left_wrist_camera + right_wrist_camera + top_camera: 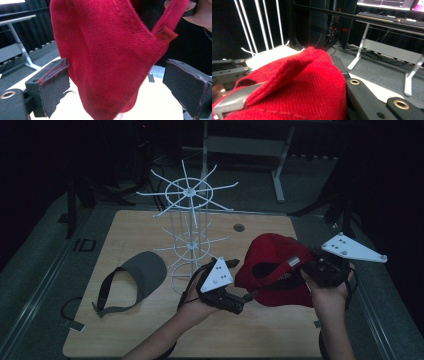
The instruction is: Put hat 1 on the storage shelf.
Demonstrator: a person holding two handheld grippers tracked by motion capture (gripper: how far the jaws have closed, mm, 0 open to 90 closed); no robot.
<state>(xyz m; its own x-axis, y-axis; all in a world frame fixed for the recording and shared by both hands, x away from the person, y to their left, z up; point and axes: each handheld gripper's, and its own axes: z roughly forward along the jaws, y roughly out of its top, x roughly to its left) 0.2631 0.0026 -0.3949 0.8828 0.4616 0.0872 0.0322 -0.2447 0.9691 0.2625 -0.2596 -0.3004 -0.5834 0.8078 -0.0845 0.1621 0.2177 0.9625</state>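
Wooden table (pixel 150 335), dark room.

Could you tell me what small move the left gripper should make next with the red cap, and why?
Probably close the left gripper on the red cap. In the left gripper view the cloth hangs between its open jaws, untouched by either pad, while the right gripper is shut on the cap's other side. A second grip would likely steady it for hanging on the white wire rack.

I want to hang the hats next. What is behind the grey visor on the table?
Behind the grey visor stands the white wire rack on the wooden table. The rack's base is partly covered by the left gripper.
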